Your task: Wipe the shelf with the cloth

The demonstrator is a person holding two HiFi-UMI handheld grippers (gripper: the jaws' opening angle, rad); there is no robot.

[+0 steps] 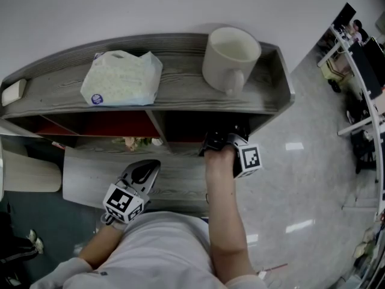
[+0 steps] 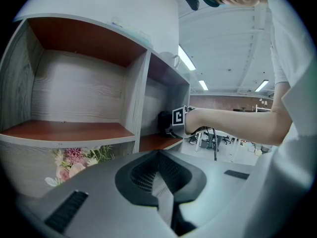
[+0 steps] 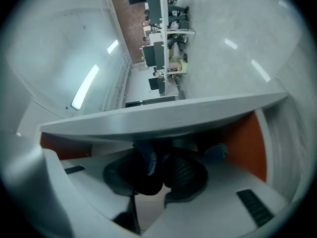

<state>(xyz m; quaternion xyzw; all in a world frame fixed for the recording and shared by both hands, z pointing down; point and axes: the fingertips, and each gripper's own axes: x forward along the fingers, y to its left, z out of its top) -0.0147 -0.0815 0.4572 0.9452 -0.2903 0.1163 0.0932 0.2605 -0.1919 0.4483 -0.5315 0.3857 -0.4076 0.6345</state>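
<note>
The grey wooden shelf unit point(image 1: 180, 71) has red-brown compartments under its top board. My right gripper point(image 1: 219, 140) reaches into the right compartment point(image 2: 158, 142), its marker cube point(image 1: 248, 158) just outside the opening. It is shut on a dark blue cloth point(image 3: 147, 168), bunched between the pads, directly under the grey board point(image 3: 163, 115). In the head view the cloth is hidden in the compartment's shadow. My left gripper point(image 1: 144, 172) hangs low in front of the shelf, close to the person's body. It is shut with nothing in it point(image 2: 159, 152) and faces the left compartment point(image 2: 64, 130).
On the shelf's top stand a white mug point(image 1: 231, 56) and a soft plastic pack point(image 1: 123, 77), with a small white block point(image 1: 13, 91) at its far left end. Pink artificial flowers point(image 2: 74, 157) sit below the left compartment. Office desks point(image 1: 355, 47) lie to the right.
</note>
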